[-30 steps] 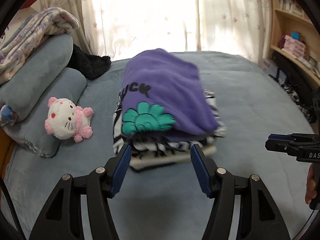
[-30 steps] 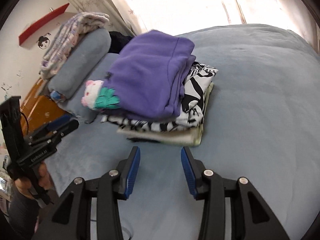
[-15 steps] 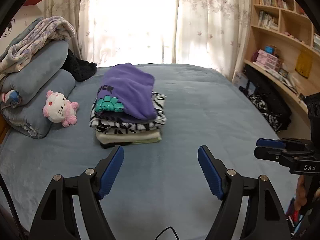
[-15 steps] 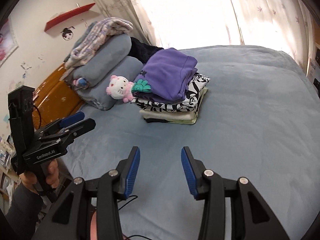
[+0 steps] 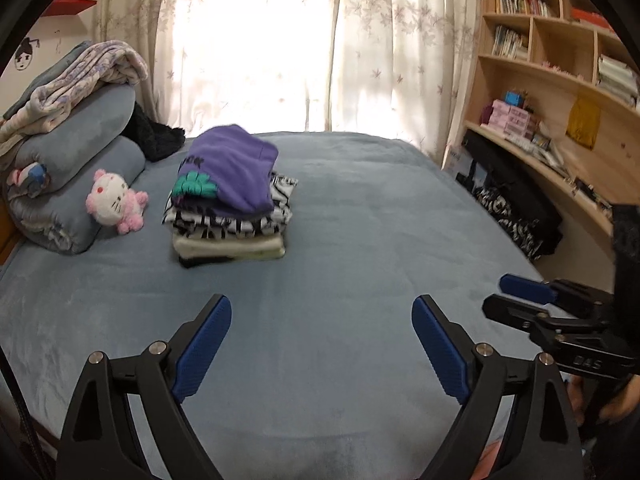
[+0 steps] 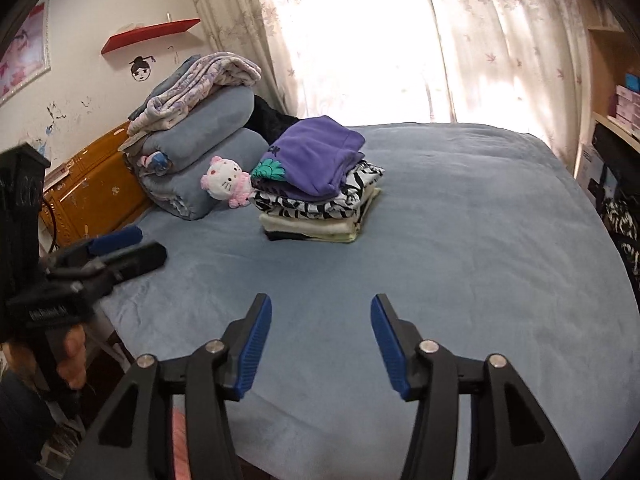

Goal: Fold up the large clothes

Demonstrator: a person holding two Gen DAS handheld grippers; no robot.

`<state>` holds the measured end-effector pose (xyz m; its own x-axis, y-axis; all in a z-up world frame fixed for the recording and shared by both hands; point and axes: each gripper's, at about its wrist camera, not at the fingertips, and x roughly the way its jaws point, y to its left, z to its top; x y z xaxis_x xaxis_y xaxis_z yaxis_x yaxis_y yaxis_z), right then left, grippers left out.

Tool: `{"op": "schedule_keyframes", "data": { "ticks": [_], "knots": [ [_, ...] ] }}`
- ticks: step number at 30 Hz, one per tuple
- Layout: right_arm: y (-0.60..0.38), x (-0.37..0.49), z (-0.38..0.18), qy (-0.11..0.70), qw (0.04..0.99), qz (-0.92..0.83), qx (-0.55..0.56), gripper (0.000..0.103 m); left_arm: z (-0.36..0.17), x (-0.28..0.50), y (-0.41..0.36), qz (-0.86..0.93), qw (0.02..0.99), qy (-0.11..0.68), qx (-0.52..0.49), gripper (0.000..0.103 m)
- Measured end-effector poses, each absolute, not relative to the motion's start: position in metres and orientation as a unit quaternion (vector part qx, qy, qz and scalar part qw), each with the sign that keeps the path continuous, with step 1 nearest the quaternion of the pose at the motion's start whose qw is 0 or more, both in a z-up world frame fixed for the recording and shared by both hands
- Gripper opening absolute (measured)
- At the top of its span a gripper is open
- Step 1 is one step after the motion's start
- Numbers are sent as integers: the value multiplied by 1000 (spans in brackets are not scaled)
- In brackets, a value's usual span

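Observation:
A folded purple sweatshirt (image 5: 234, 168) with a green print lies on top of a stack of folded clothes (image 5: 228, 232) on the blue bed (image 5: 360, 260). The stack also shows in the right wrist view (image 6: 316, 204), with the purple sweatshirt (image 6: 316, 156) on top. My left gripper (image 5: 322, 344) is open and empty, held above the bed well short of the stack. My right gripper (image 6: 322, 344) is open and empty, also back from the stack. Each gripper shows at the edge of the other's view, the right one (image 5: 536, 300) and the left one (image 6: 120, 248).
Rolled grey bedding (image 5: 72, 168) with a patterned blanket (image 5: 80, 76) and a pink-and-white plush cat (image 5: 114, 204) lie left of the stack. Black clothing (image 5: 154, 138) lies behind. Wooden shelves (image 5: 552, 92) stand right of the bed. Curtains (image 5: 320, 48) hang behind.
Both grippers have pulled back and up from the stack, which now looks far smaller. The left gripper's jaws have opened wider. The stack stays where it was.

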<state>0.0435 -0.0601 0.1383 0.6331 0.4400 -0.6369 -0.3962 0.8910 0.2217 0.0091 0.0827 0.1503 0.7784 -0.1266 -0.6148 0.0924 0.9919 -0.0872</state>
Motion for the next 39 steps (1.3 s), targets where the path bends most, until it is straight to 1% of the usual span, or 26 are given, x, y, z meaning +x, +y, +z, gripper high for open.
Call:
{"op": "schedule_keyframes", "data": {
  "ticks": [2, 6, 9, 19, 23, 30, 39],
  "knots": [
    [-65, 34, 126, 357, 908, 214, 41, 64, 132, 5, 76, -52, 941, 334, -33, 91],
    [-74, 22, 102, 363, 910, 187, 68, 67, 97, 3, 64, -14, 940, 339, -45, 91],
    [-79, 17, 83, 373, 912, 156, 75, 71, 74, 7, 53, 8, 935, 352, -43, 92],
    [-89, 19, 48, 379, 920, 86, 54, 72, 39, 18, 22, 30, 929, 367, -24, 93],
    [-89, 30, 39, 392, 913, 91, 62, 73, 33, 27, 19, 36, 924, 380, -15, 93],
    [-87, 43, 32, 400, 910, 86, 66, 73, 28, 43, 29, 39, 916, 398, -43, 93],
    [-81, 51, 31, 405, 908, 81, 70, 73, 25, 52, 33, 37, 913, 402, -52, 93]
  ]
}}
